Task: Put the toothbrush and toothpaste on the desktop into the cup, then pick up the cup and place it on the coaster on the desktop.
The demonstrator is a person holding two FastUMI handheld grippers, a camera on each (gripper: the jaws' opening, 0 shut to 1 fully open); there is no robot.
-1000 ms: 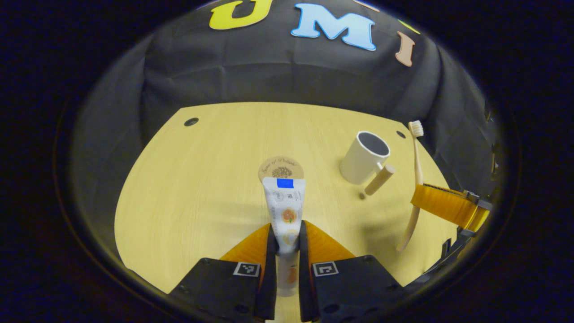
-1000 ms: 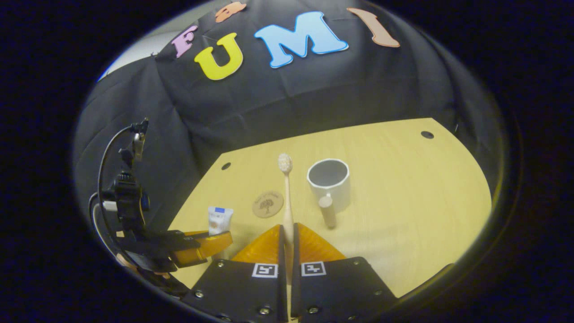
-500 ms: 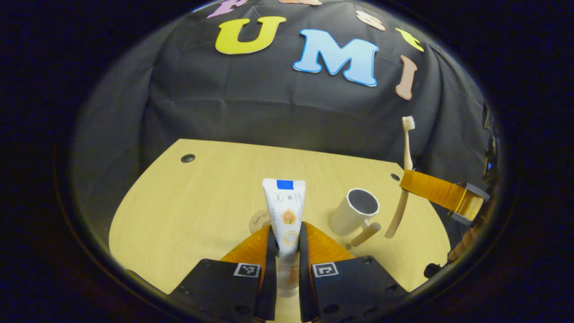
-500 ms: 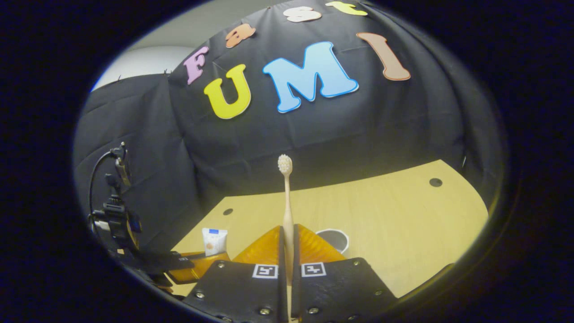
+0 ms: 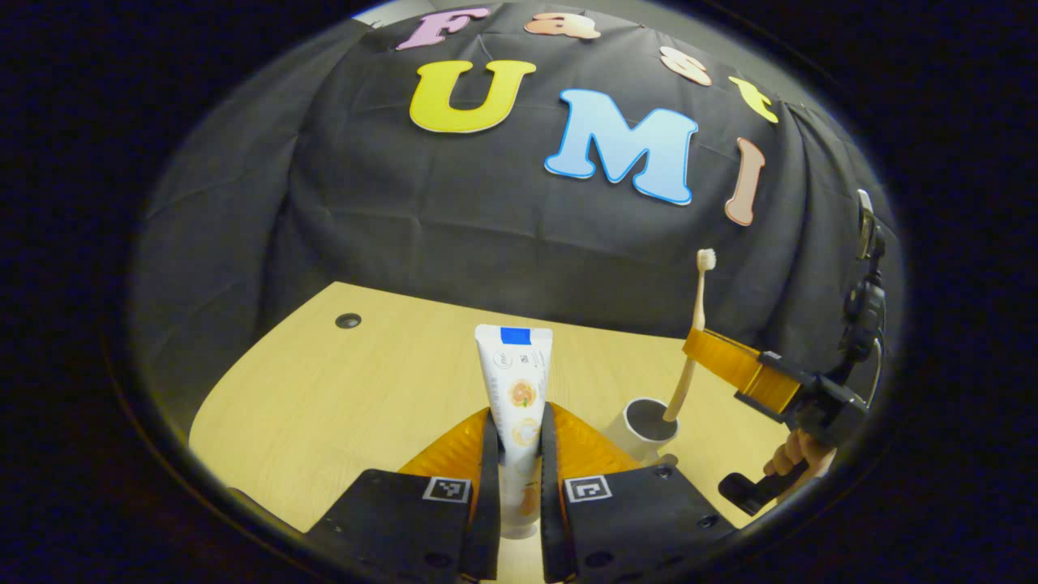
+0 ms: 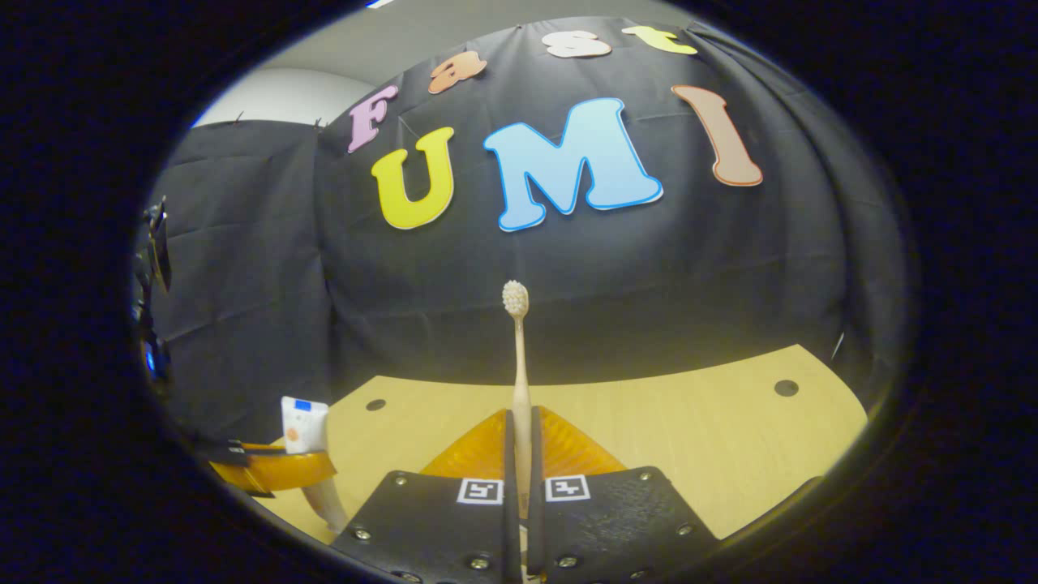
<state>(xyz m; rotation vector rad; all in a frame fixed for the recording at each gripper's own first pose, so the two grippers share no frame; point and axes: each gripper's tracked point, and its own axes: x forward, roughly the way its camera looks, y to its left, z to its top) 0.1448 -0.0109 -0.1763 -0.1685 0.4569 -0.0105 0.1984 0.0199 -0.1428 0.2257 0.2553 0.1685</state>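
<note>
In the left gripper view my left gripper (image 5: pixel 516 442) is shut on a white toothpaste tube (image 5: pixel 514 381) that stands upright between its fingers. To its right sits the white cup (image 5: pixel 643 426) on the wooden desktop (image 5: pixel 340 397). The right gripper (image 5: pixel 714 355) holds the beige toothbrush (image 5: pixel 691 341) nearly upright, its lower end at the cup's mouth. In the right gripper view my right gripper (image 6: pixel 519 438) is shut on the toothbrush (image 6: pixel 517 357), bristles up. The left gripper (image 6: pixel 280 469) with the toothpaste tube (image 6: pixel 302 425) shows at the lower left.
A person's hand (image 5: pixel 799 454) grips the right gripper's handle at the right edge. Round holes (image 5: pixel 348 320) (image 6: pixel 785 388) mark the desktop's far corners. The black cloth wall (image 5: pixel 486 211) stands close behind the desktop.
Both grippers have tilted upward, so the desktop sank lower in both views. The right gripper carried the toothbrush toward the cup; its lower end now meets the cup's mouth.
</note>
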